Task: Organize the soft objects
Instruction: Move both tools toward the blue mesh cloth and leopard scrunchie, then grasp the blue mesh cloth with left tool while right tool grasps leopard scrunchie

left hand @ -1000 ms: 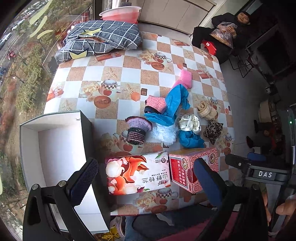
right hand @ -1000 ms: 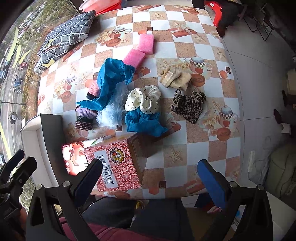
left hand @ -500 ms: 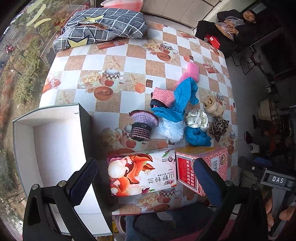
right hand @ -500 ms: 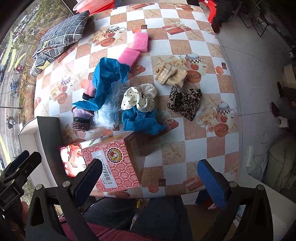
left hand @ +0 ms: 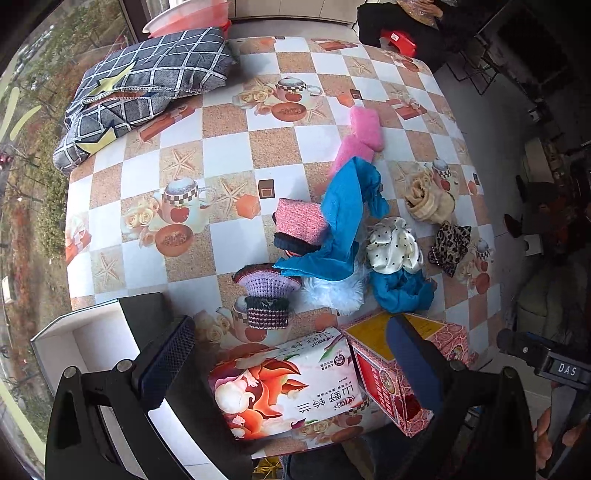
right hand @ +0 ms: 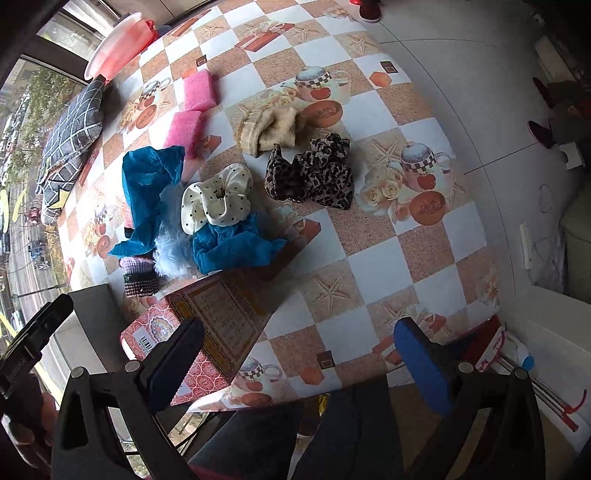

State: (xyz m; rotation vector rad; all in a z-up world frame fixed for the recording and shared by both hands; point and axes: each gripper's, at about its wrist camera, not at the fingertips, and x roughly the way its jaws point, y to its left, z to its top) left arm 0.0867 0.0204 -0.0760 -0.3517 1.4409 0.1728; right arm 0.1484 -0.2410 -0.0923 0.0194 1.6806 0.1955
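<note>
Soft things lie in a heap on the checked table [left hand: 229, 155]: a blue cloth [left hand: 341, 225], a white dotted scrunchie [left hand: 393, 245], a leopard scrunchie [right hand: 314, 173], a beige knit piece [right hand: 267, 127], two pink sponges [right hand: 192, 107], a purple knit cup [left hand: 266, 299] and a white fluffy piece [left hand: 332, 293]. My left gripper [left hand: 291, 363] is open and empty, low over a floral tissue pack [left hand: 284, 387] near the front edge. My right gripper [right hand: 299, 362] is open and empty above the red patterned box [right hand: 207, 332].
An open white box with dark walls [left hand: 96, 343] stands at the front left. A grey checked cushion [left hand: 140, 88] and a pink basin [left hand: 184, 18] are at the far side. The table's right edge drops to the tiled floor [right hand: 498, 92].
Both grippers have moved forward and lower toward the table, so the heap and boxes look larger. Both stay open and nothing on the table has moved.
</note>
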